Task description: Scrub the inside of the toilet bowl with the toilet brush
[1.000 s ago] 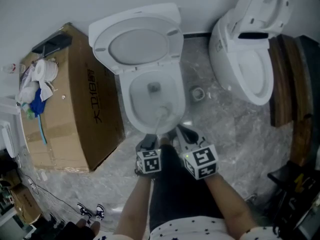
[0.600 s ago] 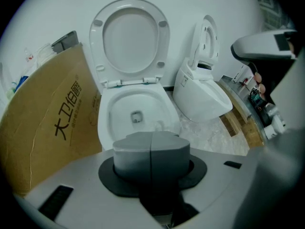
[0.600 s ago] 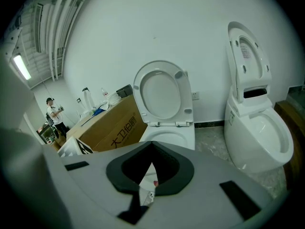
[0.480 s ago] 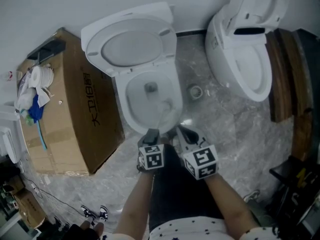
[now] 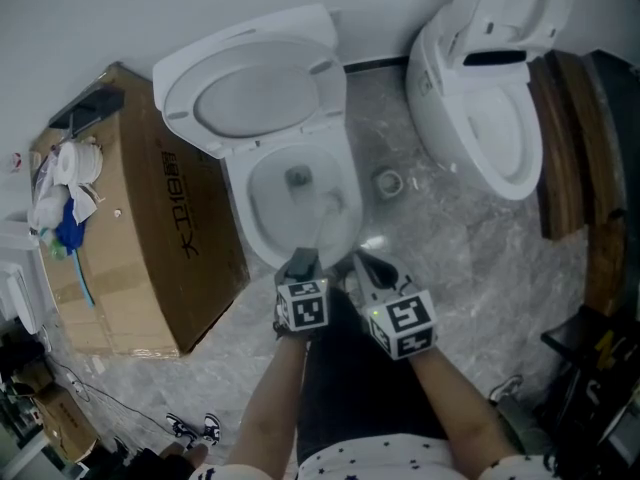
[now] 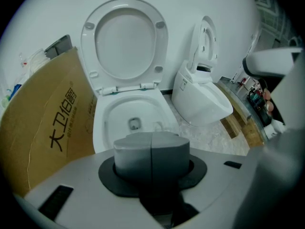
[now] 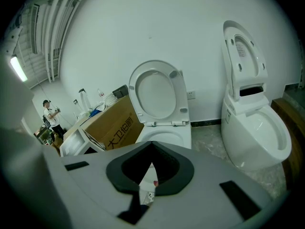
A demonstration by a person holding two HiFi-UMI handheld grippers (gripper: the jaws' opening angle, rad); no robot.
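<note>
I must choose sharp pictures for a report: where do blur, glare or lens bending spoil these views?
Head view: the white toilet brush in the white ceramic toilet bowl looks smeared, and glare shines on the grey marble floor. Both gripper views: fisheye bending, black corners.

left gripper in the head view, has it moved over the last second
Yes. The left gripper has moved forward, toward the toilet bowl. Its tip now overlaps the bowl's front rim; a second ago it sat just short of it.
</note>
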